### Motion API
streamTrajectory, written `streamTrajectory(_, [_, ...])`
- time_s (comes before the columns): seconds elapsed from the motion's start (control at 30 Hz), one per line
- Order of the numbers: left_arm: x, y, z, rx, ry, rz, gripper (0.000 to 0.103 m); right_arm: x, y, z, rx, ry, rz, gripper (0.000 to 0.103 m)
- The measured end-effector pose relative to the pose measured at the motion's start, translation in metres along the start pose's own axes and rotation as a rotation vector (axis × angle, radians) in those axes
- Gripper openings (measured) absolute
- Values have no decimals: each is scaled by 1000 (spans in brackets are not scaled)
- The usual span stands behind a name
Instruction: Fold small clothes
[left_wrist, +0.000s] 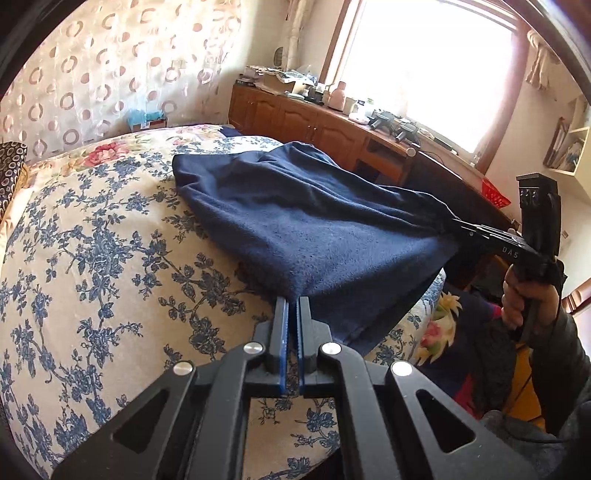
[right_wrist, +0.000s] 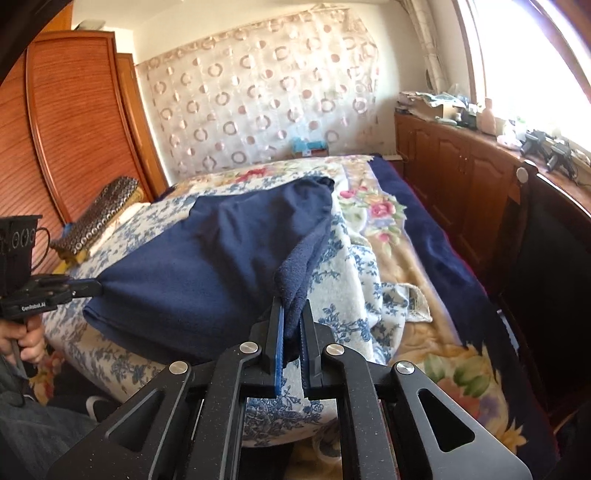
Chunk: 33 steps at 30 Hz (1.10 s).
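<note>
Both grippers, left gripper (left_wrist: 293, 301) marked "GenRobot.AI" and right gripper (right_wrist: 291, 310), hold the blue cloth (left_wrist: 303, 221) clamped between their jaws above the bed (left_wrist: 110, 258).

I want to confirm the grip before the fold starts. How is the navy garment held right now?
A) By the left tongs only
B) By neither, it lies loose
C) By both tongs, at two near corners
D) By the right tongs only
C: the left tongs and right tongs each pinch a corner of the navy garment.
</note>
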<state>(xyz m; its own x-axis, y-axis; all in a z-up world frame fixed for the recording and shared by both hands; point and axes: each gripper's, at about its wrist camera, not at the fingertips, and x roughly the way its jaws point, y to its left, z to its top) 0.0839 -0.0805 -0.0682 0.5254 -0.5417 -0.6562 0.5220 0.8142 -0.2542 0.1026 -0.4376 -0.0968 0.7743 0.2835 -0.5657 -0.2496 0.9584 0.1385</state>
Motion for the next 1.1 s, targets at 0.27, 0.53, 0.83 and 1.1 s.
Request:
streamTrajectory(0.27, [0,-2,14,12,-28,15,0,-2,-4,11,13,-39,23,4])
streamTrajectory(0.53, [5,13,53,17,-68,44,0,8,-3,45,-11,-105,40,4])
streamTrajectory(0.83, [30,45,102,-21,-84,64,0,45,-4,100,-54,-151,61,4])
streamTrajectory(1.1, [72,83,146,-41,-66,106,0,120,-23,148,-60,-112,43,4])
